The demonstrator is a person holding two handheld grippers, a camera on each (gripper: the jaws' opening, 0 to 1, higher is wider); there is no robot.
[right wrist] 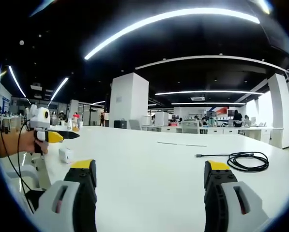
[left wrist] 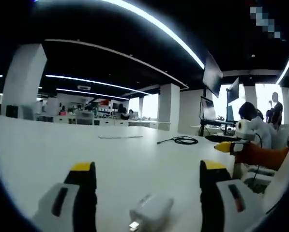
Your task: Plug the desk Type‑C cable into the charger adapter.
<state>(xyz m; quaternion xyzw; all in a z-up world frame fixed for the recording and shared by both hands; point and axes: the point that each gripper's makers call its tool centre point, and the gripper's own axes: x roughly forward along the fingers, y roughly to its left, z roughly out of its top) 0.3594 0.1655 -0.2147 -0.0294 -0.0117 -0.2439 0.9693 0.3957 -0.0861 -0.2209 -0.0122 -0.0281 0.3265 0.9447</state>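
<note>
Wide white desk (left wrist: 47, 150) in an open office, ceiling light strips overhead. Left gripper (left wrist: 148, 176) low over the desk, jaws spread wide apart with nothing between the tips — the white charger adapter (left wrist: 149, 212) lies on the desk just short of them, between the two jaw bodies, its metal plug end toward the camera. Farther out on the desk, the black Type-C cable (left wrist: 182, 140) sits coiled, a loose tail running off to the left; well apart from the adapter. In the left gripper view the right gripper (left wrist: 231, 146) comes in from the right edge, yellow-tipped, held by a hand (left wrist: 260, 154). Right gripper view: right gripper (right wrist: 149, 171) jaws also wide apart, holding nothing, bare desk (right wrist: 149, 193) between them. Cable (right wrist: 246, 161) lies ahead and right of the right jaw, connector end (small, detail unclear) pointing left. Left gripper (right wrist: 54, 137) enters at far left, the adapter (right wrist: 65, 154) just below it on the desk.
</note>
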